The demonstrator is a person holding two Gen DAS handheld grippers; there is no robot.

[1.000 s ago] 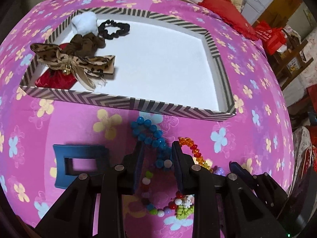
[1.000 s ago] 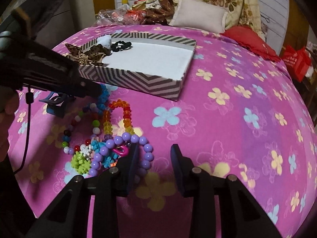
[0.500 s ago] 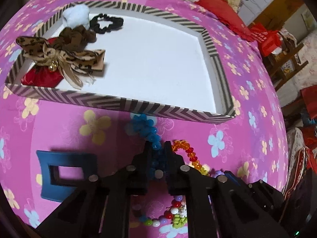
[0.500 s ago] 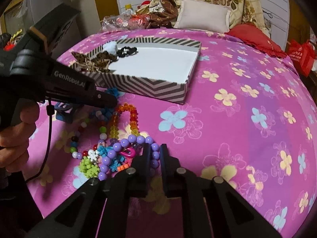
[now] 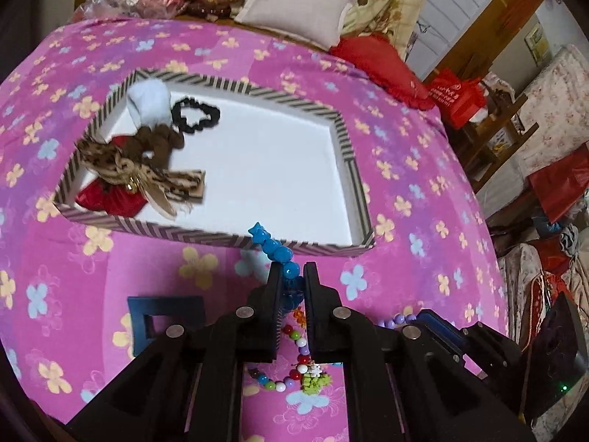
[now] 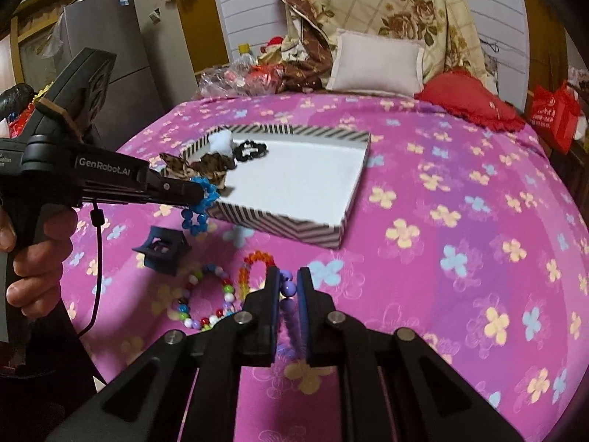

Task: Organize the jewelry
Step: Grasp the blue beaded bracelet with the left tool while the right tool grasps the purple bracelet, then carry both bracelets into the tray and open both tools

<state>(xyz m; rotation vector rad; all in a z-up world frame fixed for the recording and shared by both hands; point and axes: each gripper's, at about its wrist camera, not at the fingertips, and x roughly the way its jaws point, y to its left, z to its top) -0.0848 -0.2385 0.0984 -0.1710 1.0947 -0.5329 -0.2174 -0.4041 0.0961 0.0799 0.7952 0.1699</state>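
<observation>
My left gripper (image 5: 292, 276) is shut on a blue bead bracelet (image 5: 274, 245) and holds it in the air just before the near wall of the striped tray (image 5: 353, 169); it also shows in the right wrist view (image 6: 198, 193), with the blue bracelet (image 6: 197, 217) dangling below it. My right gripper (image 6: 286, 280) is shut on a purple bead bracelet (image 6: 289, 309), lifted off the pink bedspread. The tray (image 6: 313, 228) holds a leopard bow (image 5: 147, 176), a brown scrunchie (image 5: 158, 140), a black scrunchie (image 5: 195, 114), a white pompom (image 5: 149, 103) and a red item (image 5: 110, 199).
On the bedspread lie a dark blue hair claw (image 6: 162, 250), a multicoloured bead bracelet (image 6: 206, 302) and an orange bead bracelet (image 6: 254, 265). The claw (image 5: 165, 320) also shows in the left wrist view. Pillows (image 6: 379, 62) and a red cushion (image 6: 471, 99) lie at the bed's far end.
Both grippers closed on their bracelets, left on blue, right on purple, and lifted them off the bedspread. The left gripper rose toward the tray's near wall.
</observation>
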